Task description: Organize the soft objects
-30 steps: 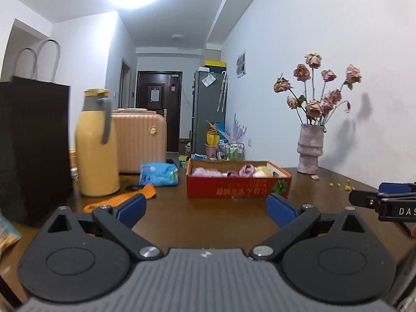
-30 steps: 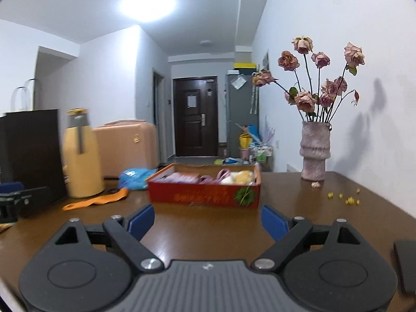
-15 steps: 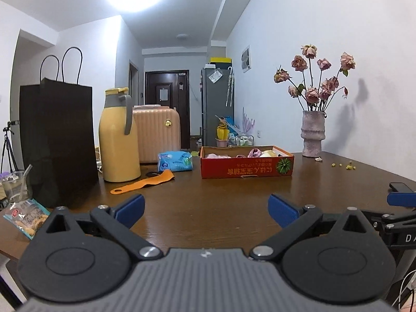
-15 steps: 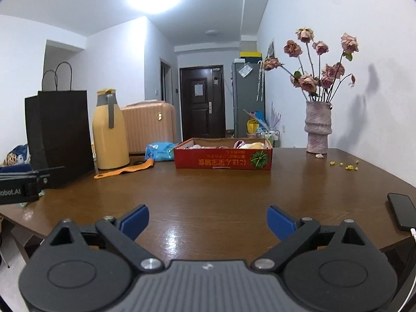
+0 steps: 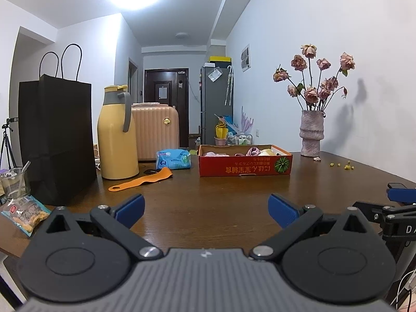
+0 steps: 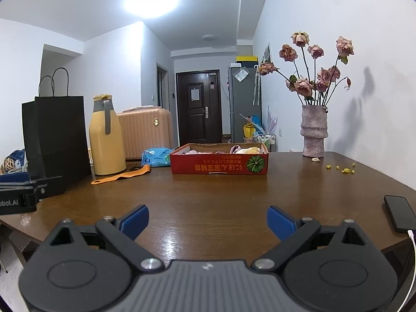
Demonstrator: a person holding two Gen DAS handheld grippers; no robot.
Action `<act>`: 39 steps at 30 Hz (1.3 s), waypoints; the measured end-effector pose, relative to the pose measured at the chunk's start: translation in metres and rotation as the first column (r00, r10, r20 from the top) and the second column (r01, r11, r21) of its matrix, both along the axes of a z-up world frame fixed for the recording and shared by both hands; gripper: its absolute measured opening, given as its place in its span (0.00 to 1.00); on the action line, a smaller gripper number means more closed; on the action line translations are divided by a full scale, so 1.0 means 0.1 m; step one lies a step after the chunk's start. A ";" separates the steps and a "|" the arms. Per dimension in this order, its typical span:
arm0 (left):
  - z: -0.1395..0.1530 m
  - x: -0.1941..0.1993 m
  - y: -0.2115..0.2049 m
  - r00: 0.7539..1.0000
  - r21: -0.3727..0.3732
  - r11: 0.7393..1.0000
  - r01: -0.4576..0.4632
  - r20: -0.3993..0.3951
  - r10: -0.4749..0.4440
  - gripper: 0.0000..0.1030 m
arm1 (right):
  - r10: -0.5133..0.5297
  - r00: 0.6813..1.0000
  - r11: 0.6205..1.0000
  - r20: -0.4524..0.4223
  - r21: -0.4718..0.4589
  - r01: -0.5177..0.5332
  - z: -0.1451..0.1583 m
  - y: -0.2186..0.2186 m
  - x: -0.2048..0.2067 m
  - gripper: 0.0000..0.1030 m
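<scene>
The red cardboard box [image 5: 245,163] holding the soft objects [image 5: 253,152] sits well ahead of both claws, toward the far side of the brown wooden counter [image 5: 208,195], with bare wood between it and the claw tips. Pink, mauve and pale yellow soft pieces show just above the box rim; what each piece is cannot be told. The left claw [image 5: 205,206] hangs over the near edge of the counter, its 2 blue-padded jaws spread wide with nothing between them. The right claw [image 6: 208,218] sits beside it in the same way, jaws wide apart and empty; its tip also shows at the right edge of the left wrist view.

Left of the box lie a blue soft packet [image 5: 173,159] and an orange strap-like piece [image 5: 141,179], then a yellow thermos jug [image 5: 118,132] and a tall black paper bag [image 5: 56,140]. A snack packet [image 5: 22,212] and a glass [image 5: 14,183] sit at the far left corner. To the right stands a stone-coloured vase [image 5: 312,134] with dried pink roses, with small yellow bits [image 5: 343,166] scattered near it. A black phone [image 6: 399,217] lies at the right edge in the right wrist view.

Behind the counter are a peach suitcase [image 5: 156,132], a grey fridge [image 5: 217,104], a dark door [image 5: 166,106], white walls and a bright ceiling light
</scene>
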State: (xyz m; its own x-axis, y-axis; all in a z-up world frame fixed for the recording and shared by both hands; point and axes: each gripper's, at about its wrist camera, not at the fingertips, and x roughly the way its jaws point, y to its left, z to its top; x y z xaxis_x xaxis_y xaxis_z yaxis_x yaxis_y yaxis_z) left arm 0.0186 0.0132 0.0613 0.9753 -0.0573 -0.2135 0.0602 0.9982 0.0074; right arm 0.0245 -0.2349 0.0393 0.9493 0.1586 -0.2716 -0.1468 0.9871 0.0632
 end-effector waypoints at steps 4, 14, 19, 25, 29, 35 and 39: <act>0.02 0.01 0.02 1.000 0.001 1.000 0.001 0.005 -0.001 1.00 | -0.003 1.000 1.000 0.003 0.004 0.003 0.01 -0.01 -0.01 0.95; 0.02 0.02 0.03 1.000 0.001 1.000 -0.006 0.011 0.006 1.00 | 0.009 0.999 1.000 0.034 -0.005 -0.008 0.03 0.03 -0.03 0.95; 0.01 0.01 0.02 1.000 0.002 1.000 -0.007 0.012 0.007 1.00 | 0.006 0.999 1.000 0.049 0.008 -0.007 0.03 0.02 -0.05 0.95; 0.01 0.02 0.02 1.000 0.001 1.000 -0.010 0.011 0.010 1.00 | -0.001 0.999 1.000 0.034 0.006 0.001 0.01 0.01 -0.02 0.95; 0.00 0.02 0.03 1.000 0.001 1.000 -0.014 0.010 0.014 1.00 | 0.001 0.999 1.000 0.032 0.006 -0.002 0.01 0.02 -0.02 0.95; 0.00 0.02 0.02 1.000 0.003 1.000 -0.013 0.008 0.013 1.00 | 0.009 0.999 1.000 0.033 0.003 -0.009 0.01 0.03 -0.03 0.95; 0.00 0.03 0.03 1.000 0.003 1.000 -0.015 0.008 0.015 1.00 | 0.015 0.998 1.000 0.055 -0.009 -0.015 0.02 0.05 -0.05 0.95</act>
